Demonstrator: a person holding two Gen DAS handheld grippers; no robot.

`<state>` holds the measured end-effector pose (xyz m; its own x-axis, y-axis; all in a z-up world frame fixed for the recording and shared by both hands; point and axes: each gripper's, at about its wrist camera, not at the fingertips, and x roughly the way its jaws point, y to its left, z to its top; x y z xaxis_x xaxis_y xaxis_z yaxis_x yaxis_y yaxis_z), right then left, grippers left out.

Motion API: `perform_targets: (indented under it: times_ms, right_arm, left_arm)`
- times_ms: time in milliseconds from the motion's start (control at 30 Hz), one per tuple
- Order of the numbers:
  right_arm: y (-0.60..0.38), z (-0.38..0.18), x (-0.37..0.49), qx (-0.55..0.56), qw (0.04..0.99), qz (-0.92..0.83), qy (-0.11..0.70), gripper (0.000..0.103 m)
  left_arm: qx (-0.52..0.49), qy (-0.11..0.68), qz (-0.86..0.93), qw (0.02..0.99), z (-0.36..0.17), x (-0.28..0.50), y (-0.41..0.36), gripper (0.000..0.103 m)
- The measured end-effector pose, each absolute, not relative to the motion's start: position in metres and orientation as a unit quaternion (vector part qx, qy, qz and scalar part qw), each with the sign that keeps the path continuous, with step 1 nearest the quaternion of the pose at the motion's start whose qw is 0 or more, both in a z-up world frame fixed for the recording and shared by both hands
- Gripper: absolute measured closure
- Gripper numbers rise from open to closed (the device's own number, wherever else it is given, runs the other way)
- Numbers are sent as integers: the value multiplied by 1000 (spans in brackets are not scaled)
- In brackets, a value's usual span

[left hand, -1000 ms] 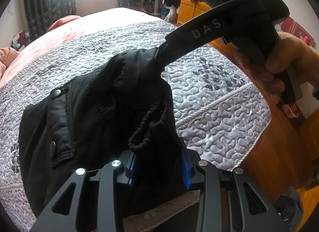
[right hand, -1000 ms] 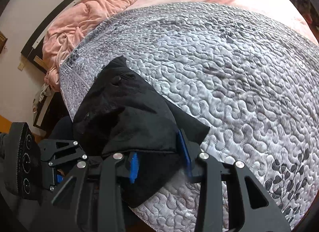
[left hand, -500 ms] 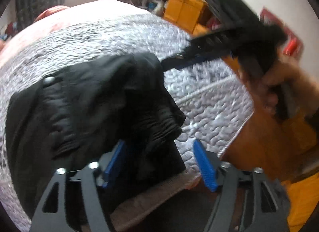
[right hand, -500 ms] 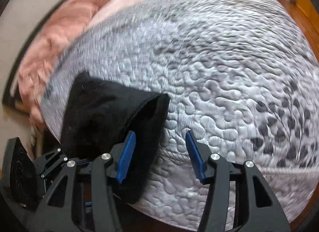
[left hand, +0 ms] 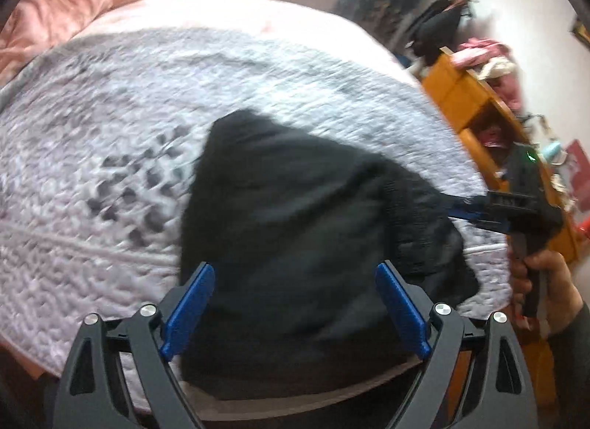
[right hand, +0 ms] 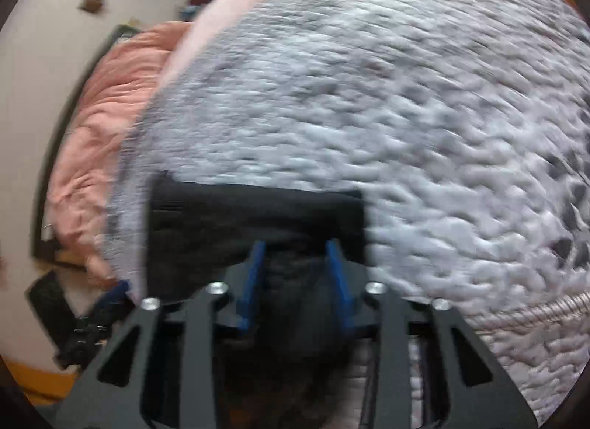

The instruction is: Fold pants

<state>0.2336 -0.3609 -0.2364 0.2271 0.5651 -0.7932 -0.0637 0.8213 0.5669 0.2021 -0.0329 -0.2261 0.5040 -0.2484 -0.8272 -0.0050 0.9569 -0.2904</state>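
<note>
pants (left hand: 295, 230): folded black bundle, 6 o'clock edge of bed (left hand: 110, 126).
left gripper (left hand: 295, 313): released, fingers spread.
right gripper (right hand: 295, 276): fingers apart, straddling cloth; grip uncertain.
meaning: fold likely done.

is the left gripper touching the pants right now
Cannot tell. In the left wrist view the left gripper is wide open with the pants between its fingers, but blur hides any contact or gap.

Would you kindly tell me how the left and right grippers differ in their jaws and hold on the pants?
The left gripper has its jaws spread wide; the right gripper has them drawn close. The left gripper holds nothing, poised over the pants; the right gripper pinches their cloth. Both have blue pads.
</note>
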Motion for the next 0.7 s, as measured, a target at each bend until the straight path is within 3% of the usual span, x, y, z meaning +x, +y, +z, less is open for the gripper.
perform_targets:
  times_ms: [33, 67, 133, 300, 333, 400, 433, 567, 700]
  right_arm:
    - [-366, -234, 228, 235, 754, 209, 576, 65]
    - [-372, -229, 220, 253, 758, 207, 564, 49]
    - [-384, -221, 194, 268, 773, 180, 546, 30]
    - [-395, -253, 135, 354, 727, 171, 564, 30]
    - [-392, -255, 130, 362, 723, 176, 562, 30]
    - [-381, -263, 127, 365, 715, 188, 566, 63]
    - [-378, -260, 127, 362, 716, 188, 566, 71]
    - [-372, -220, 118, 316, 753, 174, 550, 77]
    - [-373, -243, 114, 298, 745, 127, 583, 77]
  left_arm:
    - [-130, 497, -64, 856, -229, 202, -28, 13]
    - [-132, 496, -62, 856, -231, 200, -24, 13]
    - [-137, 495, -57, 856, -232, 196, -16, 13]
    - [-148, 491, -55, 857, -233, 182, -4, 12]
    - [-150, 493, -55, 855, -233, 179, -2, 12]
    - [-150, 493, -54, 855, -232, 173, 0, 12]
    - [-149, 491, -54, 856, -230, 170, 1, 12]
    - [-147, 482, -52, 862, -224, 165, 6, 11]
    - [-142, 489, -58, 859, -229, 171, 0, 9]
